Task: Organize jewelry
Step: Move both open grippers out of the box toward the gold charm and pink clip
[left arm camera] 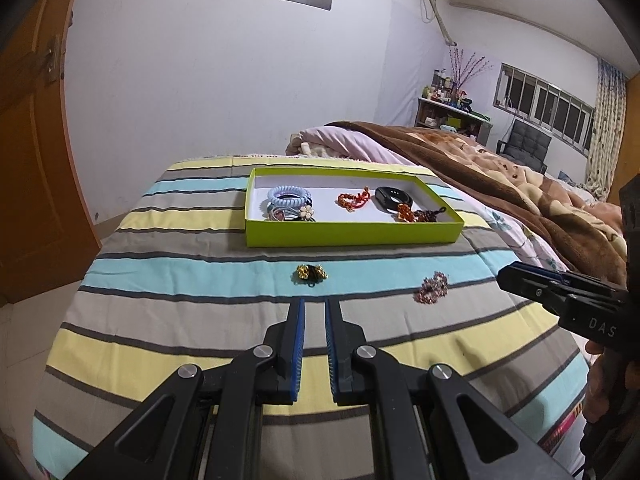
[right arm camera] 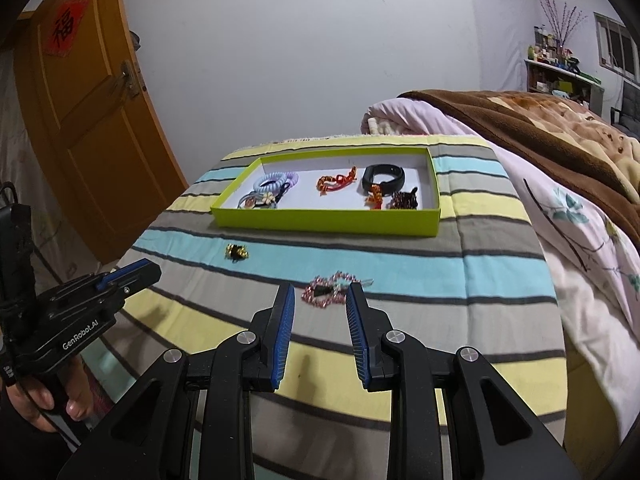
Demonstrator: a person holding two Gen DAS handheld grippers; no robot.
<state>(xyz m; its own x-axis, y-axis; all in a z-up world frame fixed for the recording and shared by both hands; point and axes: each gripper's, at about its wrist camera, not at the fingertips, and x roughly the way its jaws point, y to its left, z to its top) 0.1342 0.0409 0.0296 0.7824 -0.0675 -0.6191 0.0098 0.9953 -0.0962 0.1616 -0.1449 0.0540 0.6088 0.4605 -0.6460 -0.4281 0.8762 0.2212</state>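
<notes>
Blue-padded, the left gripper (left arm camera: pixel 315 304) hung over the striped bedspread (left arm camera: pixel 180 280) with a narrow gap and nothing between the pads; the gold-and-black piece (left arm camera: pixel 311 273) lay just beyond. The right gripper (right arm camera: pixel 320 294) was spread, the pink beaded bracelet (right arm camera: pixel 329 290) apparently just past its tips. Open cloth ran to the green tray (right arm camera: pixel 328 220), which held hair ties (right arm camera: pixel 272 186) and a black band (right arm camera: pixel 384 176). A brown blanket (right arm camera: pixel 540 128) crowded the right.

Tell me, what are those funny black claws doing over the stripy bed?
A person is tidying jewelry with a claw in each hand. Most pieces already lie in the green box. Two are left on the striped blanket: a gold and black piece ahead of the left gripper, and a pink beaded bracelet just ahead of the right gripper. Both claws are open and hold nothing.
</notes>
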